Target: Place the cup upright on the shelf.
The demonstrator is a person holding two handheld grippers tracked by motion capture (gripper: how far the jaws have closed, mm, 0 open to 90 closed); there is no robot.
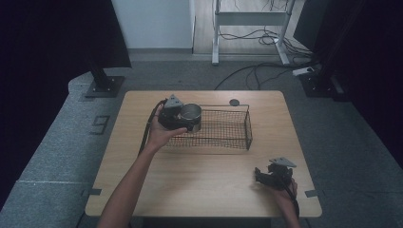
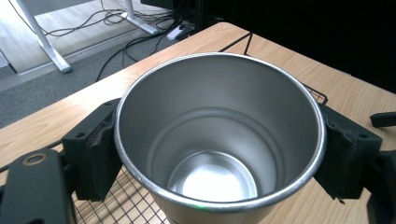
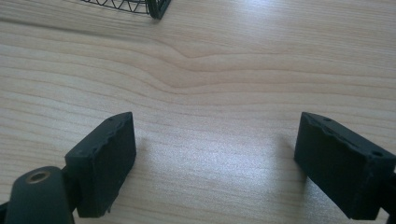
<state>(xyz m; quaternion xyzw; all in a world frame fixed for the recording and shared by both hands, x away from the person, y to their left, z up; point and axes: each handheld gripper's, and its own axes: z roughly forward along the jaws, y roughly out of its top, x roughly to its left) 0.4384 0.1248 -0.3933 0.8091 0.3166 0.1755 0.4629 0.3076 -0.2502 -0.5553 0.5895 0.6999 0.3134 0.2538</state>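
Wooden table [image 1: 204, 166] – grey carpet [image 1: 57, 142].

No text, label, brand, number or sign can be read on anything in these pictures.

Cup [image 1: 191, 114] above basket's [image 1: 237, 142] left end

Lab – floor cables [image 1: 259, 71], dark screens [image 1: 57, 33]
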